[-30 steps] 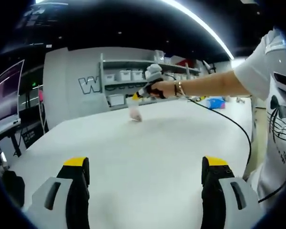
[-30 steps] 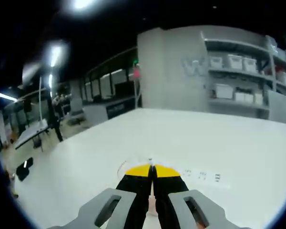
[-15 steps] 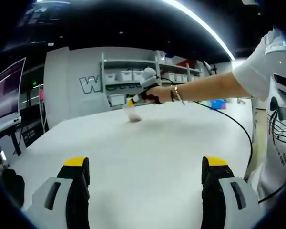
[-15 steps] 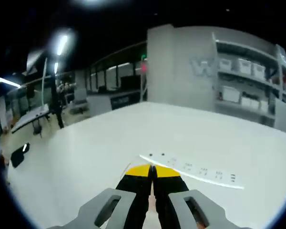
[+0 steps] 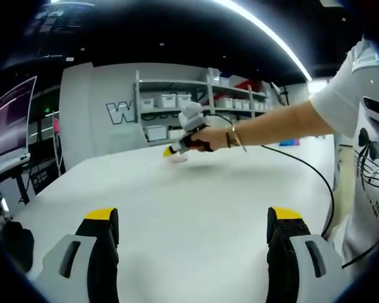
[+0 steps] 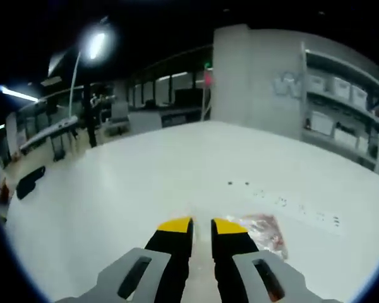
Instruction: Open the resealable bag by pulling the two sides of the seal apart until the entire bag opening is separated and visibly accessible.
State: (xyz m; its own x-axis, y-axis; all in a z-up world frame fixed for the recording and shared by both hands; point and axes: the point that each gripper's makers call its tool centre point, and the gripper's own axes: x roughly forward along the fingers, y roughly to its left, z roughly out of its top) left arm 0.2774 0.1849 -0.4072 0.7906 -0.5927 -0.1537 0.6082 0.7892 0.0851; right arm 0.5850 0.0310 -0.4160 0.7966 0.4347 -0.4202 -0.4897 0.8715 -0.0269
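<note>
A wide white bench (image 5: 196, 208) takes up the lower half of both views, and behind it stands a grey wall with metal shelving carrying white storage bins (image 5: 167, 101), seen at upper centre of the left gripper view and along the right edge of the right gripper view.

In the left gripper view, the left claw (image 5: 192, 222) rises from the bottom with its two black, yellow-tipped jaws spread far apart and only bare bench between them. Just above the middle of that frame a person's hand (image 5: 210, 137) with a bracelet on the wrist reaches in from the right, holding the right claw (image 5: 168, 151), whose yellow tip points left and down towards the bench. A black cable (image 5: 316, 173) trails from it down the right side of the frame. At the far right edge is the person's white shirt with a black print (image 5: 369, 158).

In the right gripper view, the right claw (image 6: 201, 224) has its yellow-tipped jaws slightly parted, nothing clamped between them. The clear resealable plastic bag with reddish contents (image 6: 260, 230) lies flat on the bench just right of the jaw tips, in the lower centre-right of the frame; whether the right jaw touches it cannot be told.
</note>
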